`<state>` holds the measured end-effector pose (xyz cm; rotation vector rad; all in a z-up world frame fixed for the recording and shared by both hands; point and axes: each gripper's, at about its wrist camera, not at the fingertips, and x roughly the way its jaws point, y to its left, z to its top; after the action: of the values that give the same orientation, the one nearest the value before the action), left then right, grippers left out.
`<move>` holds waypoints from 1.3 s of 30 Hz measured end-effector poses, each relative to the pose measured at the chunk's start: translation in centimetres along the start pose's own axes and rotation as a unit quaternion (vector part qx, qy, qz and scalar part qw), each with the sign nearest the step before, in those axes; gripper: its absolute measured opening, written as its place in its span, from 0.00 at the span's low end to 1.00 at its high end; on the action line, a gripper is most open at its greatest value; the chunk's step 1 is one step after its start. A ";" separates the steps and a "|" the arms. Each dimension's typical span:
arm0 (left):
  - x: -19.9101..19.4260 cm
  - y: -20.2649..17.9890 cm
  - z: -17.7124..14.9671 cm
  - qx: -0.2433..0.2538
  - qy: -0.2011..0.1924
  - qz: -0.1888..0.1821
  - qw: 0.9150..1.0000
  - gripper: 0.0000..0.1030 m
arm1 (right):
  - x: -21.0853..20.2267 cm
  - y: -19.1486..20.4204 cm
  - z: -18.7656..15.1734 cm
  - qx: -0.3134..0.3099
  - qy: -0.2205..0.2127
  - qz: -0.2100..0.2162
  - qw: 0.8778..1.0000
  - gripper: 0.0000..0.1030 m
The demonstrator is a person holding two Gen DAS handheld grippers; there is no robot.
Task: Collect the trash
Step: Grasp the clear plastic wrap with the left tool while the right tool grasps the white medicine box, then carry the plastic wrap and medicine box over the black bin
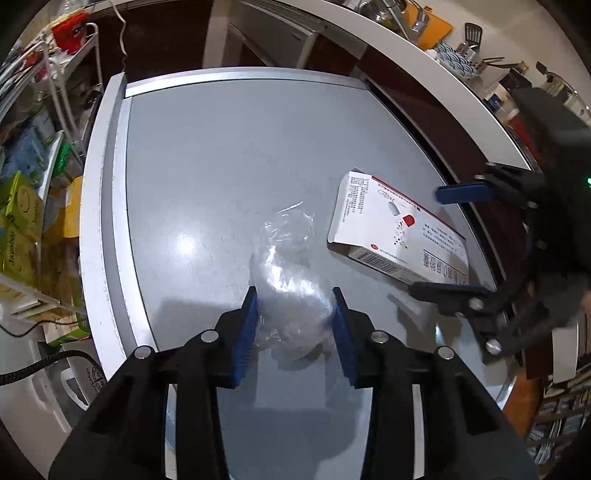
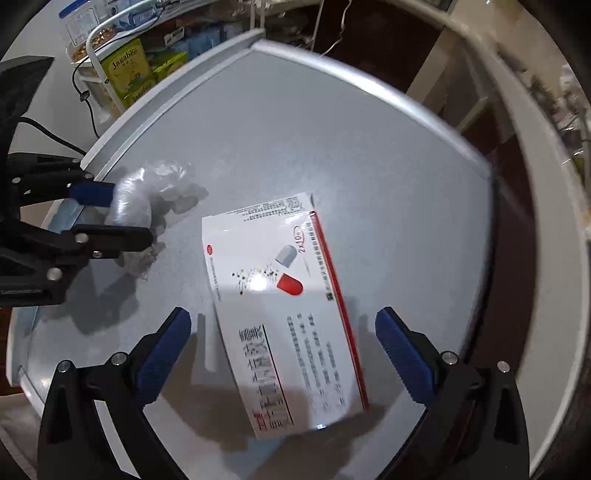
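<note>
A crumpled clear plastic bag (image 1: 291,291) lies on the grey table (image 1: 221,166). My left gripper (image 1: 295,299) straddles its near end, blue pads touching both sides; the bag also shows between those fingers in the right wrist view (image 2: 133,206). A white medicine box (image 1: 399,236) with a red stripe and a red-and-grey capsule picture lies flat to the right. My right gripper (image 2: 284,328) is open wide, one finger on each side of the box (image 2: 291,314), not touching it. It also shows in the left wrist view (image 1: 439,240).
A wire rack with green snack boxes (image 1: 18,221) stands left of the table. A kitchen counter with utensils and an orange board (image 1: 436,26) runs behind. Cables (image 1: 37,365) hang by the table's near left edge. The table has raised white rims (image 1: 99,221).
</note>
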<state>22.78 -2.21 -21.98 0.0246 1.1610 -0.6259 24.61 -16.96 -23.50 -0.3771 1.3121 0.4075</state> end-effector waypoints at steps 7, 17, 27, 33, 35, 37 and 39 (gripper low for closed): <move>-1.0 0.4 -0.4 0.016 0.000 0.006 1.000 0.38 | 1.4 0.5 0.0 -0.026 0.042 0.027 0.998 0.79; -2.2 0.4 -1.0 0.011 -0.011 0.005 1.000 0.38 | 0.1 1.6 -3.6 0.024 0.038 0.055 0.997 0.69; -4.1 -0.5 -2.0 -0.005 -0.034 -0.002 0.999 0.38 | -3.2 1.5 -7.1 0.114 -0.024 0.058 0.992 0.69; -6.7 -1.9 -2.7 -0.016 -0.062 -0.007 0.998 0.38 | -7.1 1.2 -8.9 0.157 -0.080 0.058 0.983 0.69; -7.9 -2.5 -2.9 -0.017 -0.074 -0.004 0.997 0.38 | -8.3 0.4 -8.9 0.164 -0.097 0.057 0.980 0.69; -8.8 -3.0 -3.3 -0.017 -0.083 0.000 0.996 0.38 | -9.6 0.6 -9.7 0.170 -0.115 0.055 0.977 0.69; -9.9 -3.6 -3.8 -0.018 -0.093 0.004 0.995 0.38 | -10.9 1.0 -10.7 0.173 -0.128 0.054 0.975 0.69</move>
<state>15.41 0.48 -13.99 -0.0597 0.9912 -0.5878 12.87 -22.13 -15.19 0.0393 1.1256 0.2982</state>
